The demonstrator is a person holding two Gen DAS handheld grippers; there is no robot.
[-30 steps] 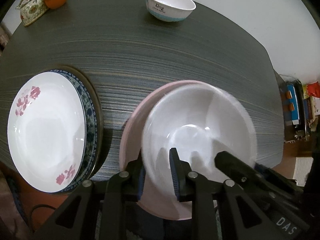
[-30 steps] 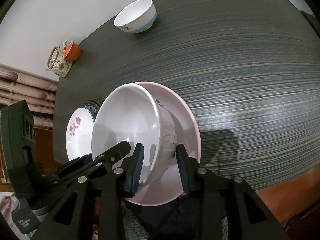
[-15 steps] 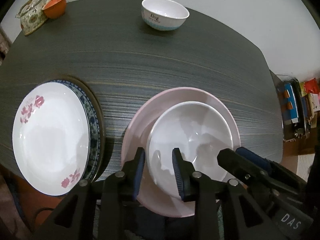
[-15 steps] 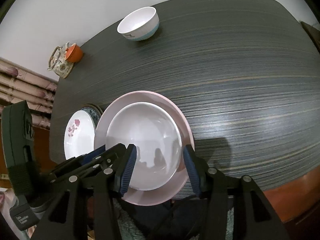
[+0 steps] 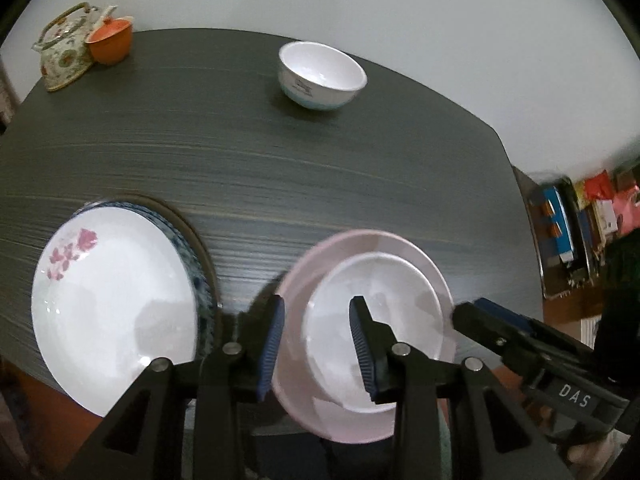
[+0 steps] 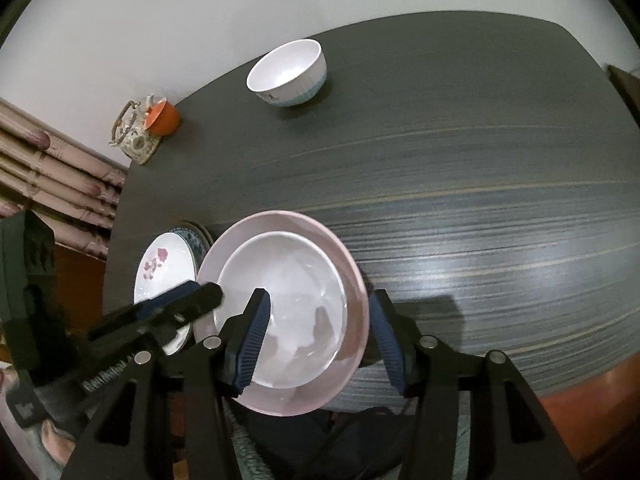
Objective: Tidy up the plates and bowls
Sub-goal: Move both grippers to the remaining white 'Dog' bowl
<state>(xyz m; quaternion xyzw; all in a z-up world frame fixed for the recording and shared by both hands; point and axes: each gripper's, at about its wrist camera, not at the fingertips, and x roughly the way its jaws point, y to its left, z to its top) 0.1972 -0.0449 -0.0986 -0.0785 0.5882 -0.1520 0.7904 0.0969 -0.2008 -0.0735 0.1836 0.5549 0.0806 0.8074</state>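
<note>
A white bowl rests inside a pink plate at the table's near edge. My left gripper is open and empty above the bowl's left rim. My right gripper is open and empty above the bowl's right side and the pink plate's rim. A white plate with pink flowers lies on a blue-patterned plate to the left. A small white bowl with a blue base stands at the far side.
A patterned teapot and an orange cup stand at the far left corner of the dark table. Shelves with boxes are off the right edge. My other gripper's fingers show in each view.
Both grippers have let go of the white bowl, which now sits flat in the pink plate. Both have opened wider and pulled back and up.
</note>
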